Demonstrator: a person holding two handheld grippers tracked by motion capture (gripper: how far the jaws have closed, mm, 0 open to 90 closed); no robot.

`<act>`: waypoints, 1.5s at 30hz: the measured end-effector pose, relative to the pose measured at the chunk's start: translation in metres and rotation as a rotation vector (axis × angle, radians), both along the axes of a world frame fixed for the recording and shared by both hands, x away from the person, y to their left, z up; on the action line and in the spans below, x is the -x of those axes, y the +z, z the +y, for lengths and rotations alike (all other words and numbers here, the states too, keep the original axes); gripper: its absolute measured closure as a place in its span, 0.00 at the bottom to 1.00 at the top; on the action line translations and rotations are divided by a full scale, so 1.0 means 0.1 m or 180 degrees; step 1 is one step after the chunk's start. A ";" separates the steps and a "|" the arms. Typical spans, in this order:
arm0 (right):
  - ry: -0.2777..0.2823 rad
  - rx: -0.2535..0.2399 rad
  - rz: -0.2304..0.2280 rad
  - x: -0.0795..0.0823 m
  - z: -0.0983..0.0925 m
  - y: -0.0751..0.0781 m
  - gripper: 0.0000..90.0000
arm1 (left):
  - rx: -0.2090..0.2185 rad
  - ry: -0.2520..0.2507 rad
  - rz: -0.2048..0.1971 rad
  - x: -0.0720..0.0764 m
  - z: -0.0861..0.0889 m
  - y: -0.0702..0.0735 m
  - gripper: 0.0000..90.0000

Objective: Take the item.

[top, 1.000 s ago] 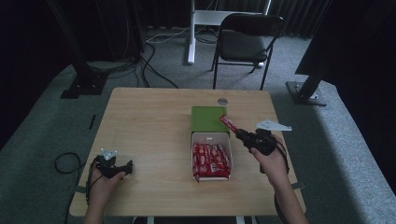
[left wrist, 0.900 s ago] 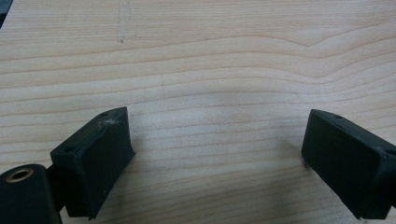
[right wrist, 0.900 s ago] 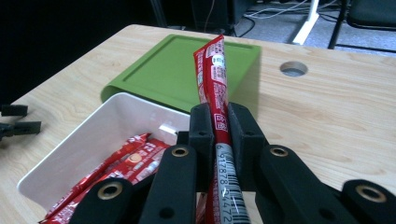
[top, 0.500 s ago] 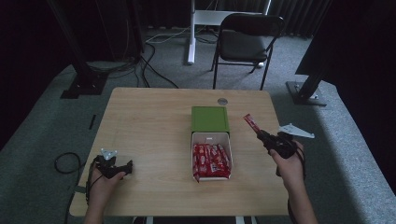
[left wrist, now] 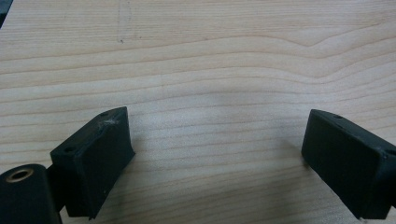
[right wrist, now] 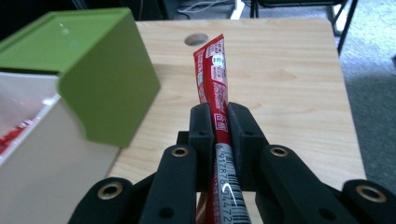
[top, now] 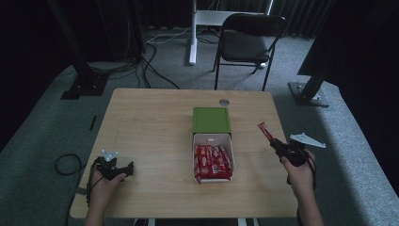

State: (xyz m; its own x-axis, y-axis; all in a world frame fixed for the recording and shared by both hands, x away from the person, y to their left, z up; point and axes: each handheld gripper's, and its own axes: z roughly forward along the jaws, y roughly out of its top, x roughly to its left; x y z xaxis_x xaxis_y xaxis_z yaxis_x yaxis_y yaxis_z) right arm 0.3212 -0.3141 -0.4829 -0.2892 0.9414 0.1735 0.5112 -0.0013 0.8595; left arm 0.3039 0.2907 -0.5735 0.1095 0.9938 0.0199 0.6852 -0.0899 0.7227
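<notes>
Right gripper (right wrist: 218,122) pads pinch red sachet (right wrist: 215,77) nr tail; pack may swing/slip out. Left gripper (left wrist: 215,154) at table's 7 o'clock, jaws spread, empty.

Light wooden surface (top: 150,127) on grey carpeted floor (top: 42,122). Black folding chair (top: 251,40) at 12 o'clock beyond it, white stand (top: 195,28) alongside at 11. Black cables (top: 141,61) trail across the carpet. Dark backdrop; dim lighting.

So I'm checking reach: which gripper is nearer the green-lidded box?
Right. The right gripper, shut on a red packet, is just right of the box; the left gripper rests open near the table's front-left corner.
</notes>
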 end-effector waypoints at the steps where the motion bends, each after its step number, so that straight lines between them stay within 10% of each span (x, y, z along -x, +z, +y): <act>1: -0.0019 -0.0005 0.0007 0.01 -0.02 -0.02 0.90 | 0.0000 0.0000 -0.0001 0.00 0.00 0.00 0.10; 22: -0.0540 -0.0052 0.0288 0.05 -0.45 -0.57 0.90 | 0.0000 -0.0001 0.0000 0.00 0.00 0.00 0.10; 45: -0.0583 -0.0015 0.0613 -0.02 -0.52 -0.89 0.83 | 0.0000 -0.0001 0.0000 0.00 0.00 0.00 0.11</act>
